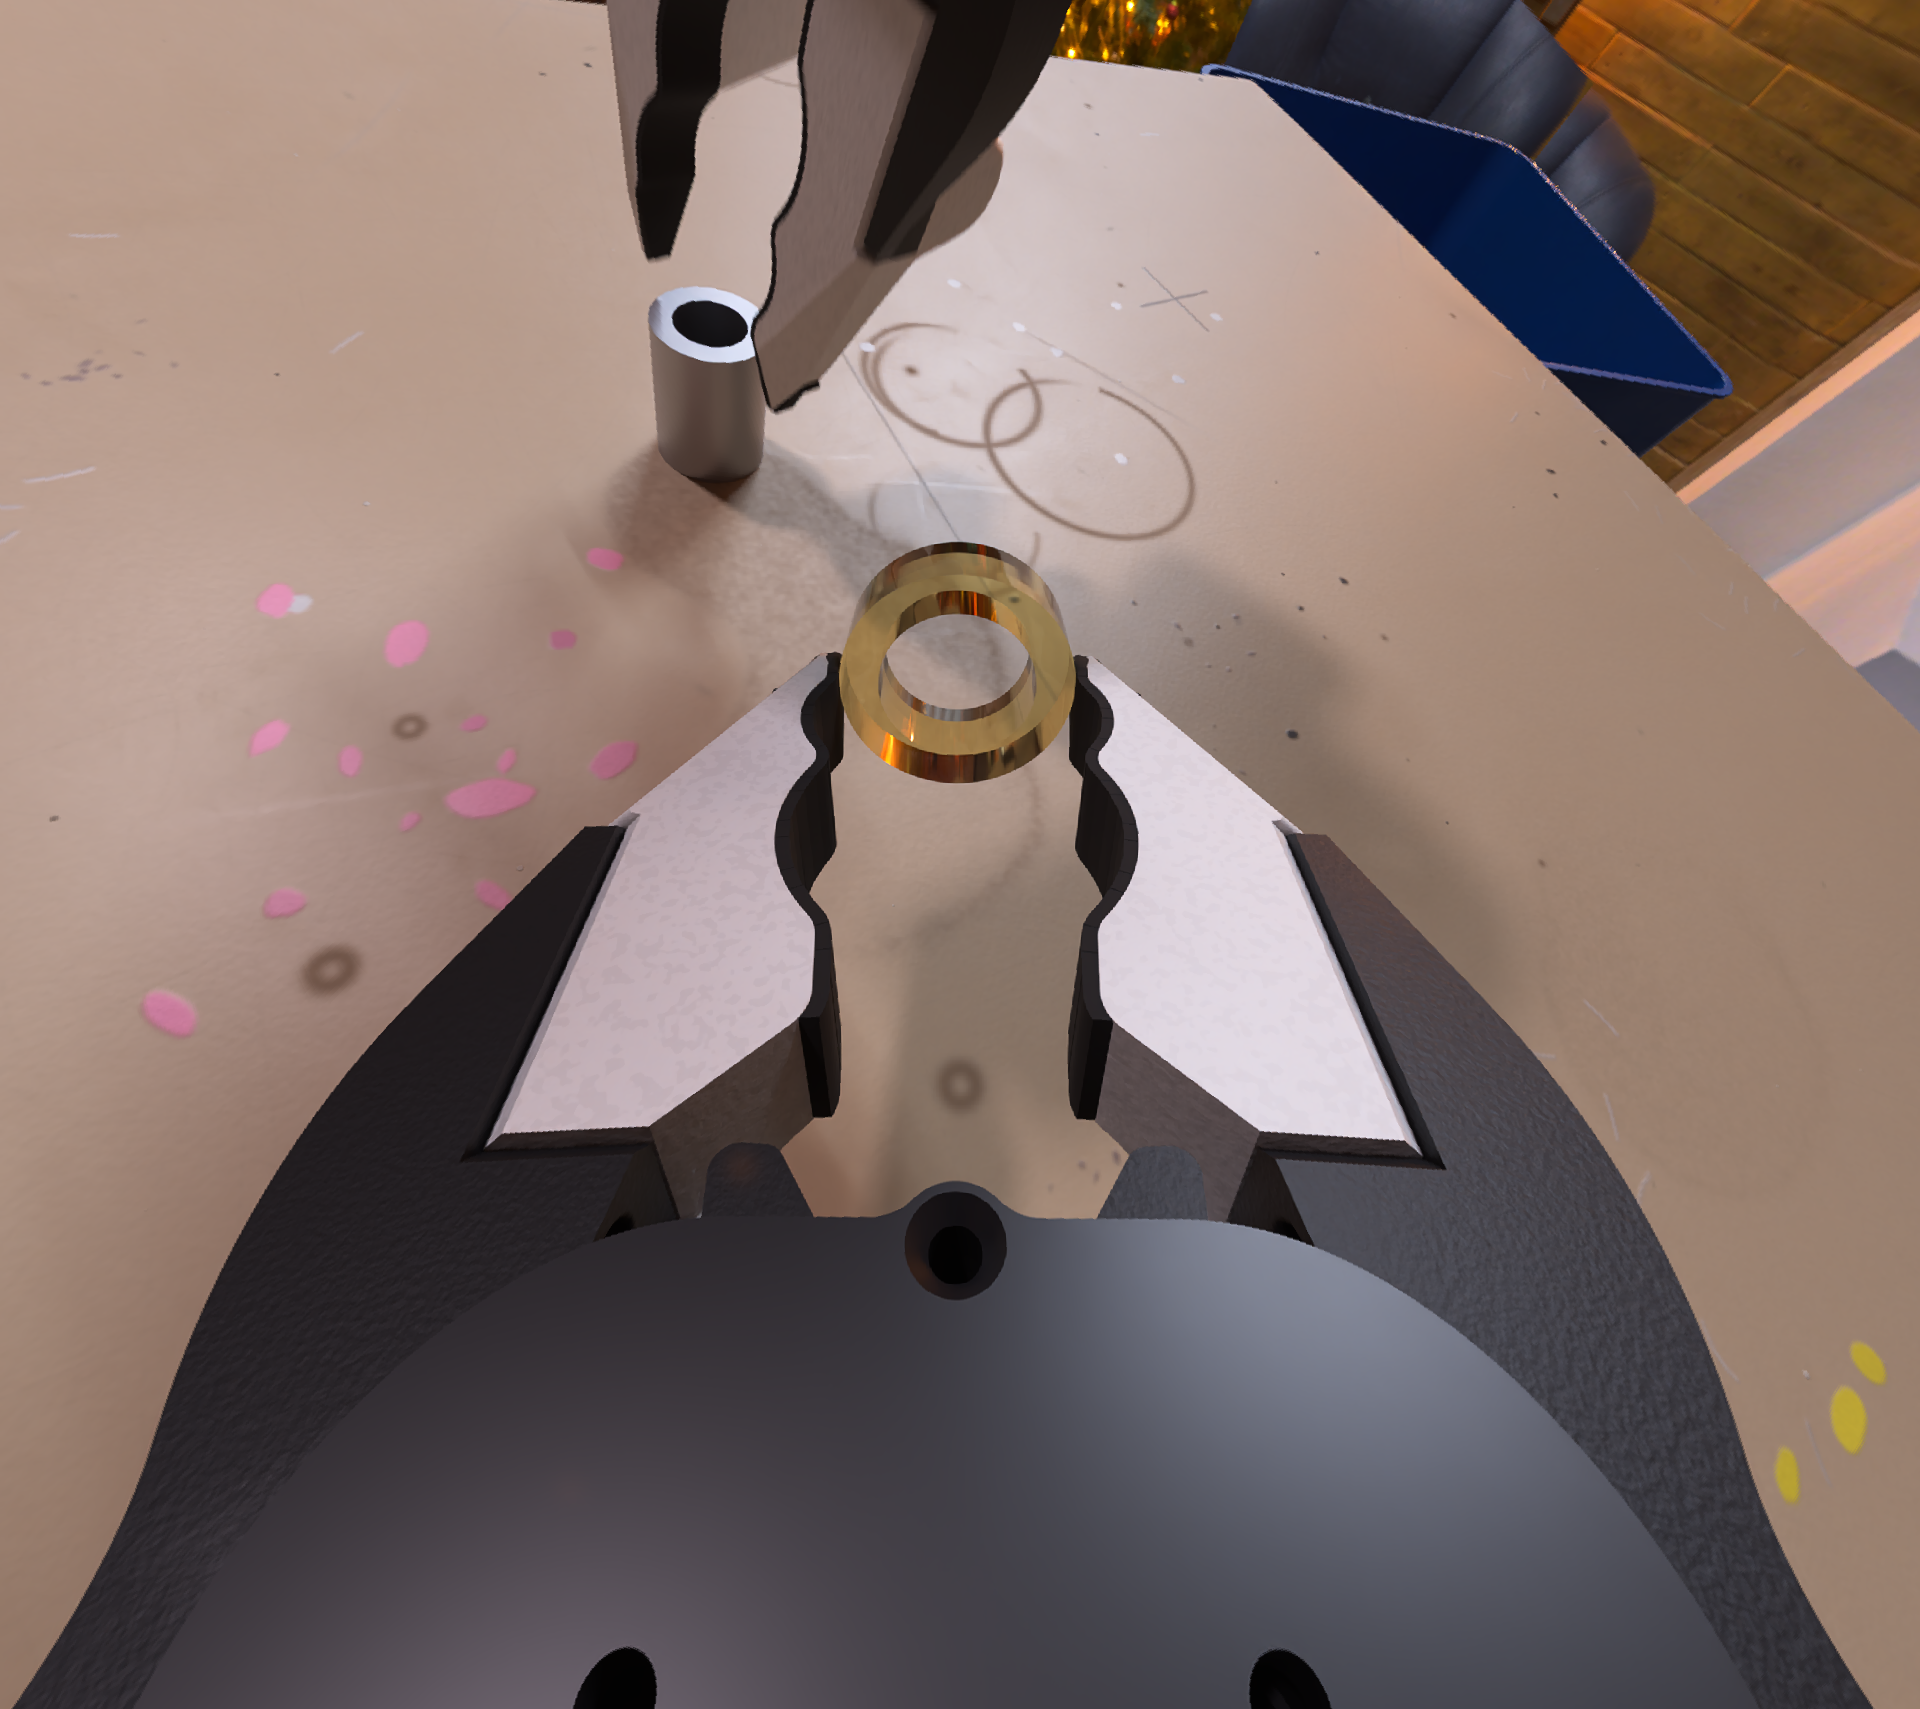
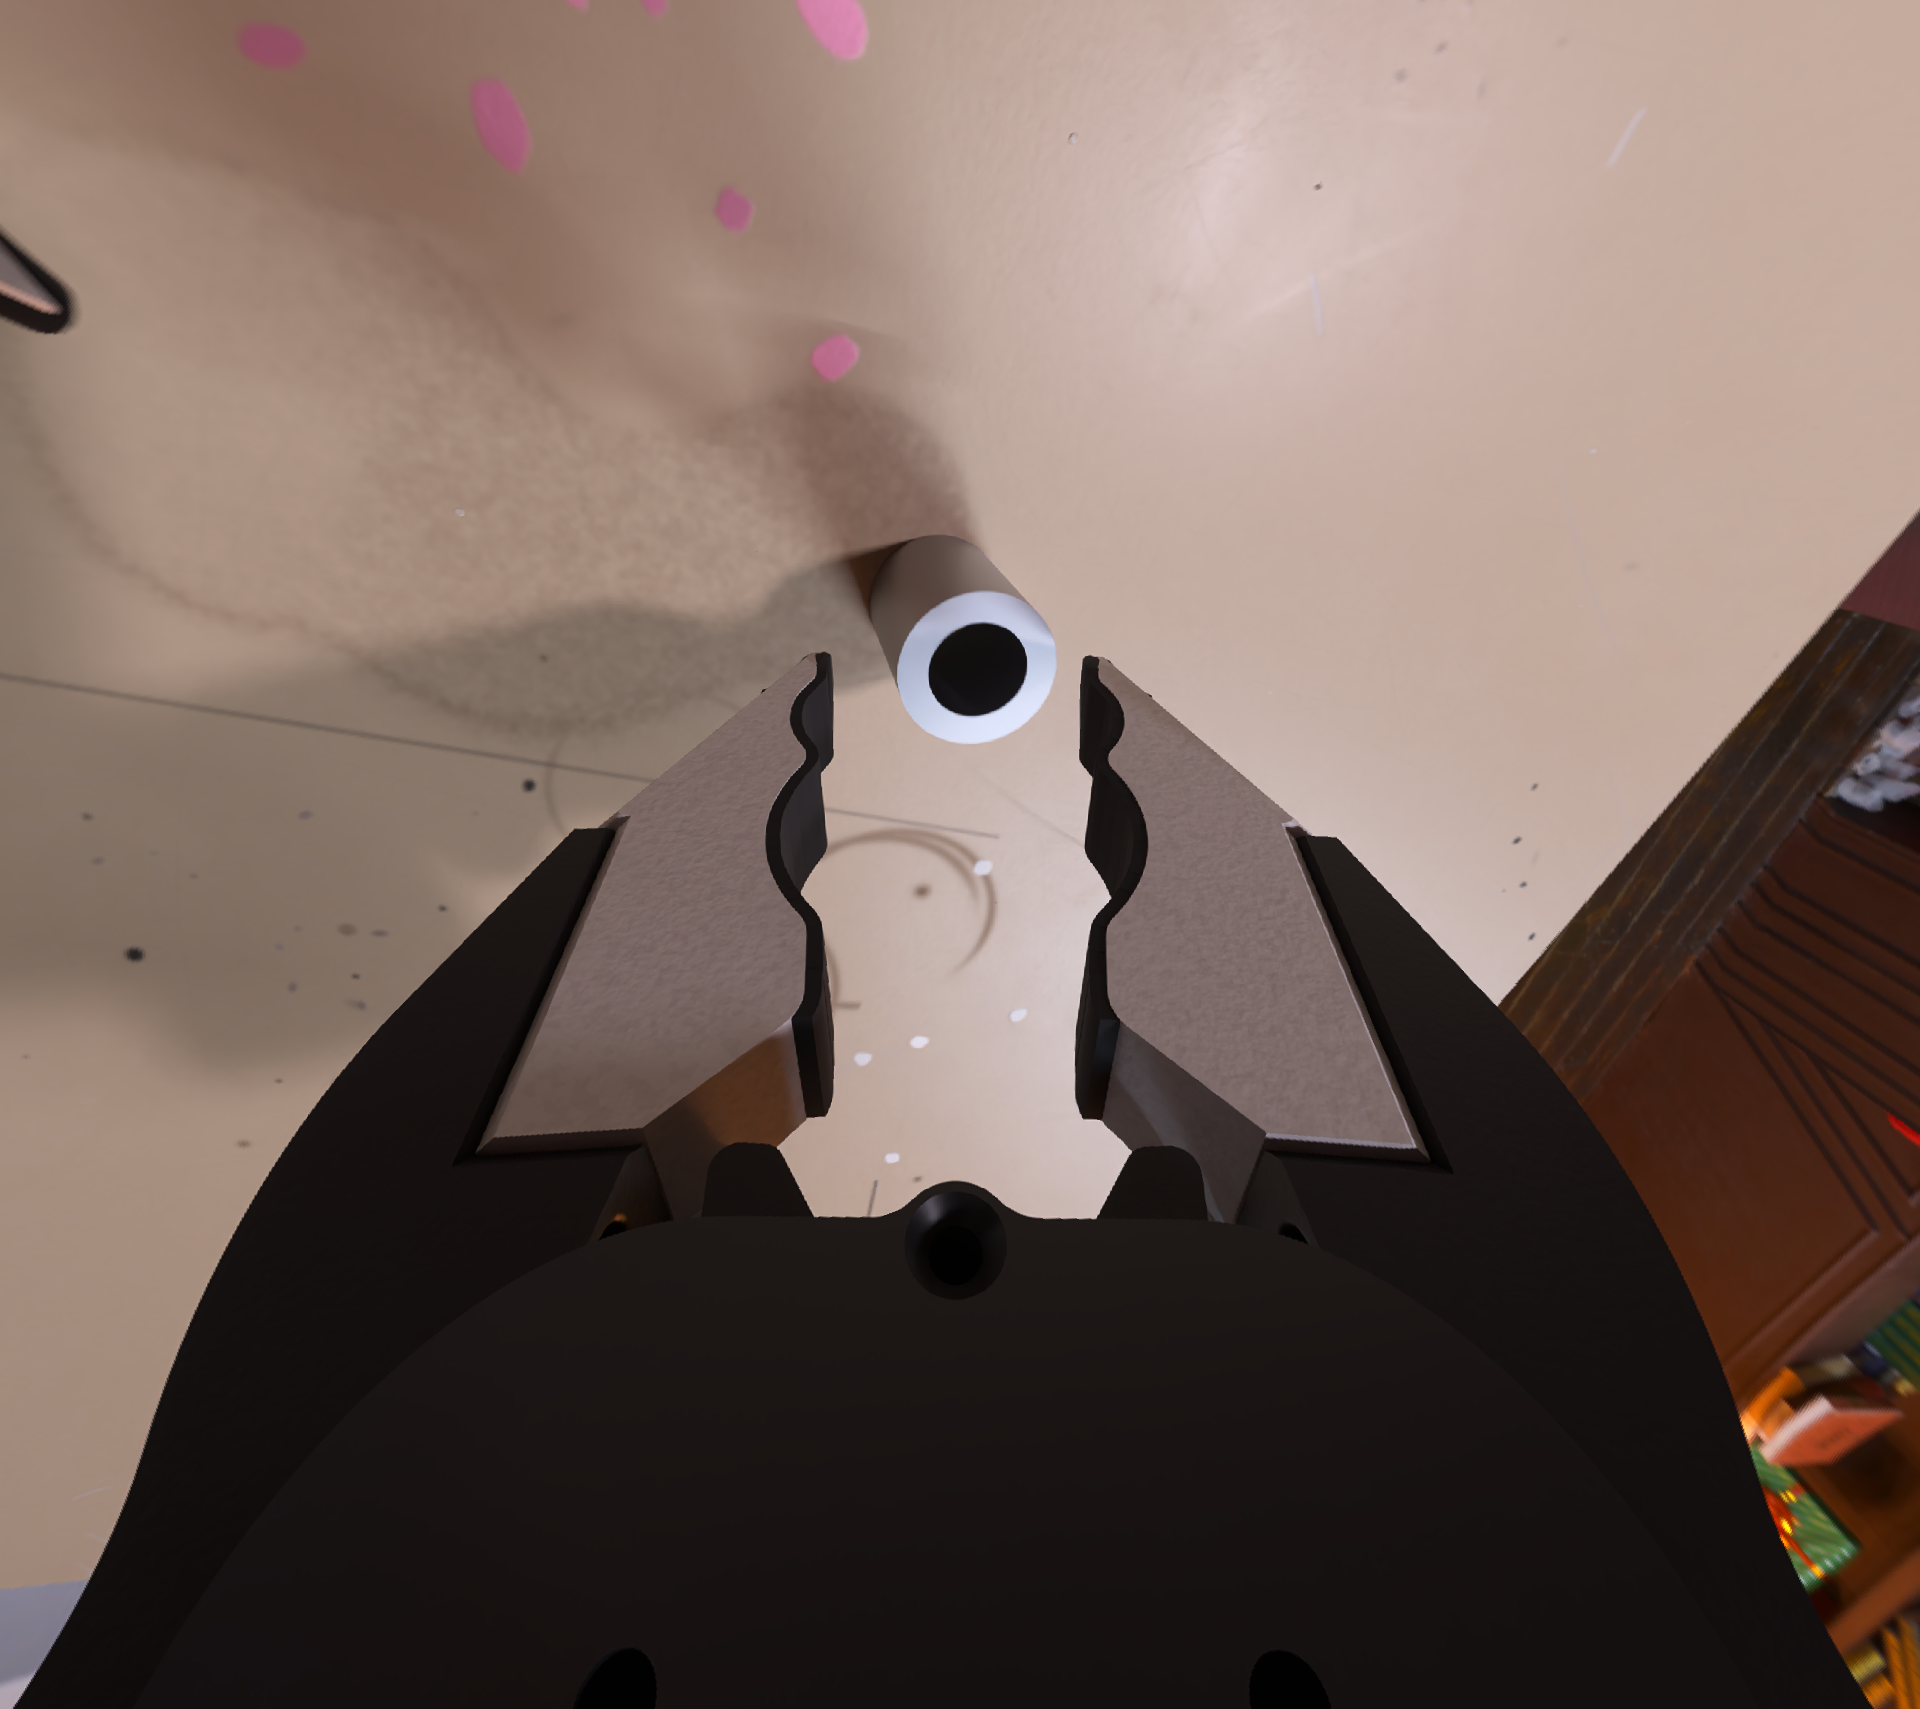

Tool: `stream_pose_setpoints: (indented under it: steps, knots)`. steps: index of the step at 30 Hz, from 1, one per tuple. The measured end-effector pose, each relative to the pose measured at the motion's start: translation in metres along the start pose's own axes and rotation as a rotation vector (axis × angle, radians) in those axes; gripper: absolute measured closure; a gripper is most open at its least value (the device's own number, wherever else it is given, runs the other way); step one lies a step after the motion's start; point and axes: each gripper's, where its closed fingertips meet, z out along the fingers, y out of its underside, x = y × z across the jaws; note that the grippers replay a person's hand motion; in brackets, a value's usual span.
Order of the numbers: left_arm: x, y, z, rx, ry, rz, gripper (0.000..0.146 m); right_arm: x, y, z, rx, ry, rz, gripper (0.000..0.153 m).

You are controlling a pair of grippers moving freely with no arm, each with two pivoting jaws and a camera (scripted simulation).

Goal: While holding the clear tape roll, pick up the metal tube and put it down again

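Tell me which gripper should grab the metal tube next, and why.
Right. The right gripper hangs open directly above the upright metal tube, looking straight down its bore, jaws apart on either side. The left gripper is shut on the tape roll and must keep holding it.

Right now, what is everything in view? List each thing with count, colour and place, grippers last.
clear tape roll: one, amber see-through, between the left gripper's fingertips, lifted off the table.
metal tube: one, silver-grey, standing upright on the table, ungripped.
table: one, tan, marked with pink and yellow spots and brown ring stains.
bin: one, blue, beyond the table's far right edge.
left gripper: one, black with pale fingers, shut on the tape roll.
right gripper: one, black with pale fingers, open, poised above the tube's top.
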Motion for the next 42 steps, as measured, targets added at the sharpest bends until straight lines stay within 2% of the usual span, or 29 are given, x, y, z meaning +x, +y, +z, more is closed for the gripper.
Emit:
stream_pose_setpoints:
  steps: [8, 27, 42]
  knots:
    - [0.0, -0.004, -0.005, 0.021, 0.016, -0.015, 0.103, 0.005, 0.008, 0.025, -0.083, 0.005, 0.026, 0.106]
    - [0.002, -0.003, -0.003, 0.012, 0.021, -0.008, 0.103, 0.002, 0.011, 0.024, -0.096, -0.039, 0.009, 0.116]
    - [0.002, -0.002, -0.002, 0.007, 0.022, -0.005, 0.103, 0.002, 0.011, 0.024, -0.091, -0.038, 0.005, 0.116]
